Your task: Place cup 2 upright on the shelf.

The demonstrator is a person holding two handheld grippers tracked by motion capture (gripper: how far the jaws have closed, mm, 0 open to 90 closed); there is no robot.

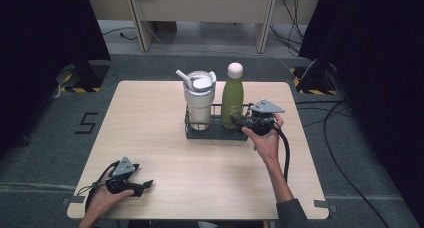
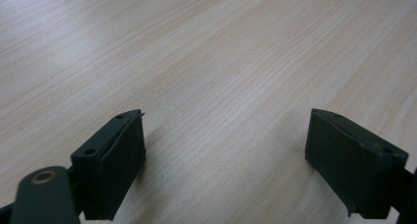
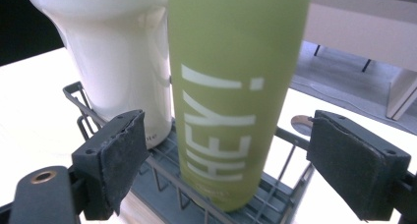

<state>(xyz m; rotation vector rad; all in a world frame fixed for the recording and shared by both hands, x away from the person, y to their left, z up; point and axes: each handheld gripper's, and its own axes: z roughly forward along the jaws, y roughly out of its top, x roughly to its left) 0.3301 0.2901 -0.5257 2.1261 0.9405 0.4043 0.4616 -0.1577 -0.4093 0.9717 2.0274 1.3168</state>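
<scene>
A green bottle with a pale cap stands upright in a black wire rack at the table's middle, beside a white tumbler with a lid and straw. My right gripper is open just right of the bottle, its jaws on either side of it. In the right gripper view the bottle, lettered "HEY!", stands between the wide-apart pads without touching them, the tumbler behind it. My left gripper is open over bare table at the front left, nothing between its pads.
The wooden table has bare room left of and in front of the rack. A cable trails from the right gripper along the forearm. Dark curtains flank the table; a cabinet stands behind it.
</scene>
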